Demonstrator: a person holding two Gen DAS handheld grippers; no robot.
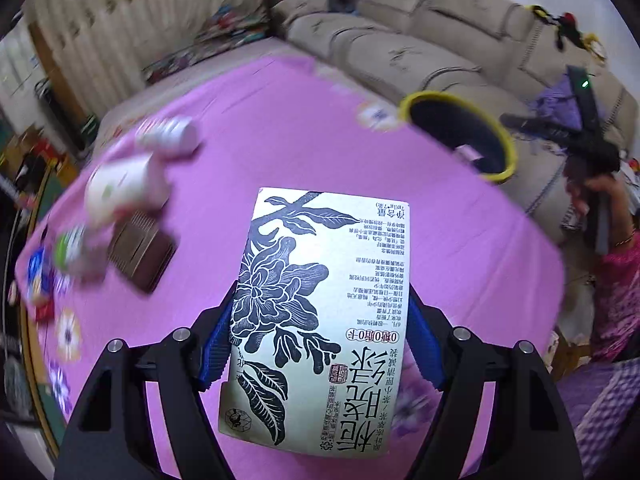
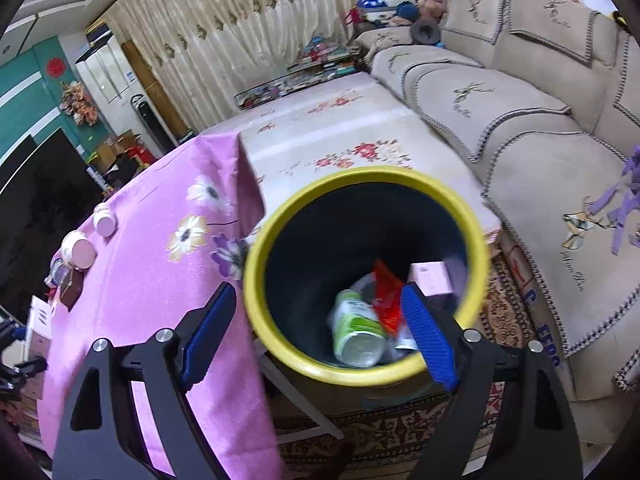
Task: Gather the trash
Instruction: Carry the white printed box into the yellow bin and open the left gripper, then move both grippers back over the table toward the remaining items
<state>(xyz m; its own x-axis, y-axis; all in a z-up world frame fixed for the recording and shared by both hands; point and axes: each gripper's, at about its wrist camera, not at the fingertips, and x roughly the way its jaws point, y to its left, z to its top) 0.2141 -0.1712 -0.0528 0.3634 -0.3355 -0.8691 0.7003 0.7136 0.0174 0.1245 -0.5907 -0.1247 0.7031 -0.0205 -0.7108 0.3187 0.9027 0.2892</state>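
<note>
The bin [image 2: 366,276], dark inside with a yellow rim, stands on the floor just off the table's edge, between the table and the sofa [image 2: 520,120]. In it I see a green and white can [image 2: 356,330] lying on its side, a red wrapper [image 2: 386,300] beside it and a pale pink box [image 2: 430,280] against the far wall. My right tongs [image 2: 316,332] hang over the bin's mouth with the jaws wide and nothing between them; one blue pad [image 2: 426,340] shows against the inside of the bin, the other [image 2: 206,334] against the pink tablecloth [image 2: 160,280]. My left tongs [image 1: 320,344] grip a cream tea box [image 1: 320,320] printed with dark flowers and Chinese writing, the blue pads pressed on its two long sides, and the box sticks out forward over the tablecloth, well short of the bin at the table's far right edge. Only the left view shows the box clearly, and the blurred white bottles [image 1: 128,188] and a brown comb-like thing [image 1: 142,254] near the table's left edge. Only the right view looks down into the bin and shows the flowered white cloth [image 2: 340,140] on the table's far end.
</note>
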